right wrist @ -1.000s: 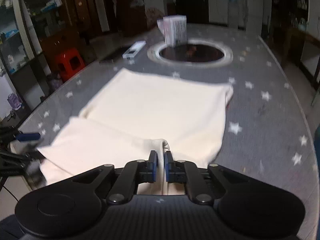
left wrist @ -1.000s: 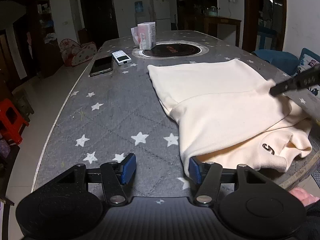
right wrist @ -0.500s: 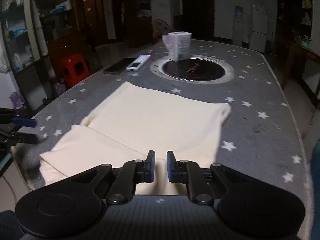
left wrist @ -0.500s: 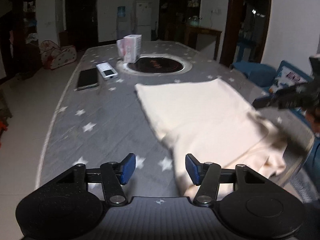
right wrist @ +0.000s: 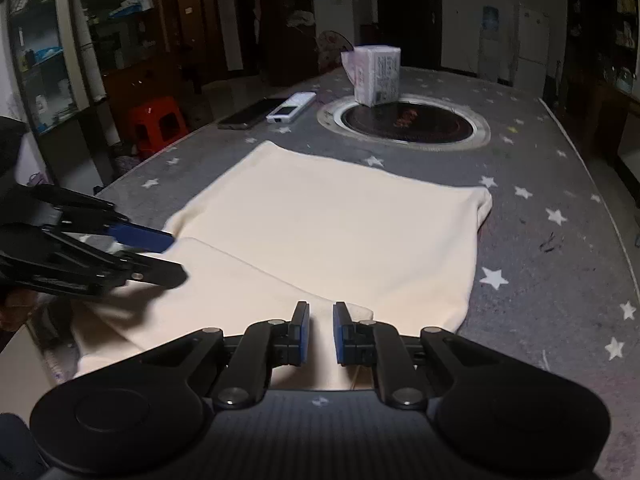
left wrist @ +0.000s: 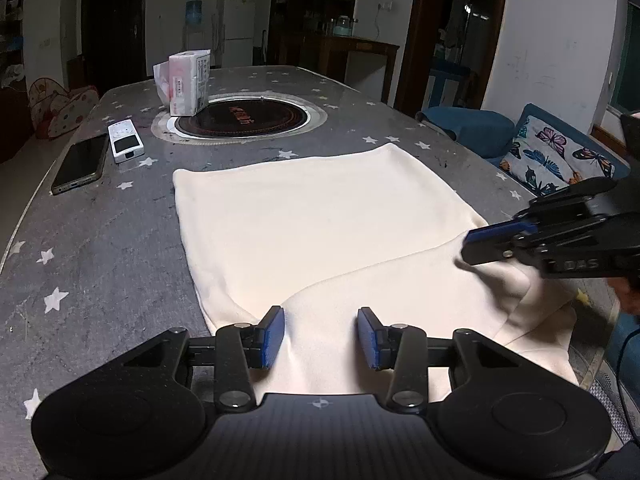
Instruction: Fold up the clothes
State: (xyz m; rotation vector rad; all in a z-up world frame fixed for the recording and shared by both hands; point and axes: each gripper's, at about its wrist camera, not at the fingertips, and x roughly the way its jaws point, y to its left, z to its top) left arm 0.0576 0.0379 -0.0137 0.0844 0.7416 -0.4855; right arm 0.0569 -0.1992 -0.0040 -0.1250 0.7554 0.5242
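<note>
A cream garment (left wrist: 320, 220) (right wrist: 340, 232) lies flat on the grey star-print table (left wrist: 100, 260) (right wrist: 540, 280), its near part folded over the rest. My left gripper (left wrist: 320, 336) (right wrist: 178, 258) is open just above the near left edge of that fold, with nothing between its fingers. My right gripper (right wrist: 322, 332) (left wrist: 466, 248) hovers over the fold's right corner. Its jaws stand narrowly apart, and the cloth lies flat beneath them, not pinched.
A round hotplate (left wrist: 240, 120) (right wrist: 404, 124) is set in the table's middle, with a tissue pack (left wrist: 186, 82) (right wrist: 376, 76) on its rim. A white remote (left wrist: 126, 144) (right wrist: 290, 108) and a phone (left wrist: 80, 162) (right wrist: 252, 114) lie at the far left. A blue sofa (left wrist: 560, 156) stands beyond the right edge.
My right gripper's jaws have parted slightly and let go of the fold, which now lies flat. My left gripper has shifted right, over the garment's near edge.
</note>
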